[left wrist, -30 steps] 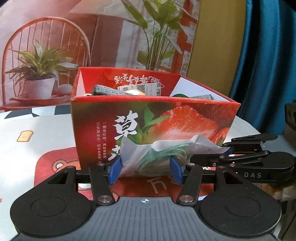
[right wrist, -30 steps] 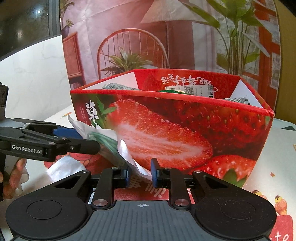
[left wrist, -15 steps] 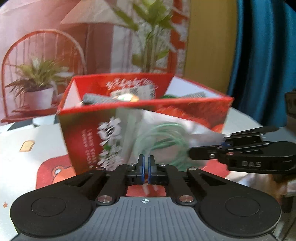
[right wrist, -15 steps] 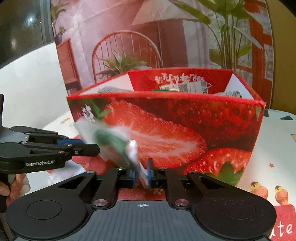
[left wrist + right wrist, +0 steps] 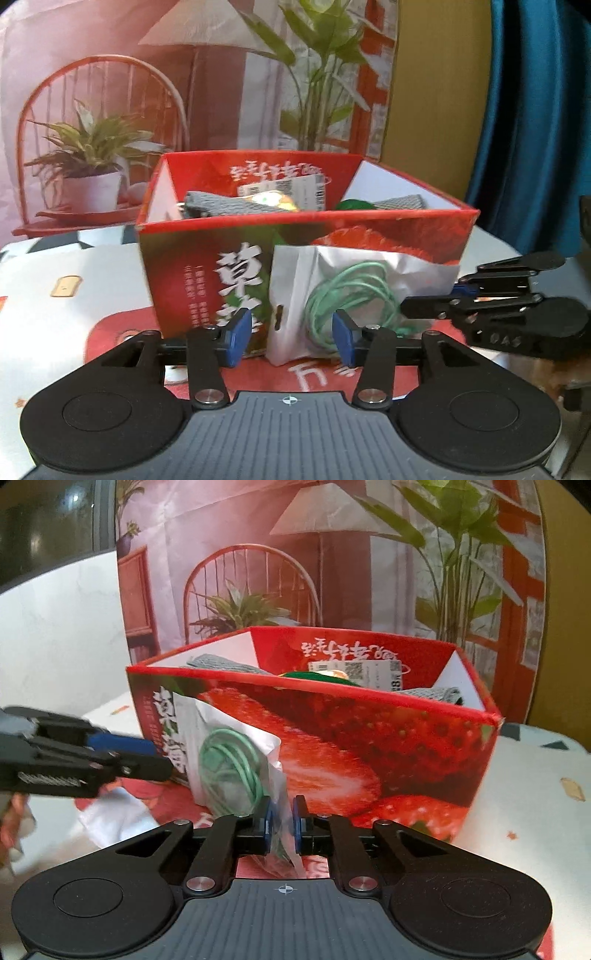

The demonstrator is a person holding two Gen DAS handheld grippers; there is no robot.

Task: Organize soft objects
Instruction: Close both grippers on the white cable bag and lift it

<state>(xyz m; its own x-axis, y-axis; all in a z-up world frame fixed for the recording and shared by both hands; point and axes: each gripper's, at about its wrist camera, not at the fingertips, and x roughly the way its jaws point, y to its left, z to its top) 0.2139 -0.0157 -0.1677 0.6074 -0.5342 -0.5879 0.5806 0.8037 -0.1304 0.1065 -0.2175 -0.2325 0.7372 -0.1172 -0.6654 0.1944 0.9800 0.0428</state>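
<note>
The box [image 5: 192, 280] front hides most of what's inside from you; the bag [image 5: 236, 760] lower edge sits behind your right gripper [image 5: 282, 821]; box print is blurred.

Behind your work area: a printed backdrop [image 5: 221, 74] picturing a red wire chair, lamp and potted plants; a blue curtain [image 5: 535, 129] at right; a cartoon-printed white tablecloth [image 5: 66, 273] underneath.

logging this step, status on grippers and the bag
Left gripper opening, pads off the bag. Right gripper shut on bag edge. Bag upright before the box, not in.
</note>
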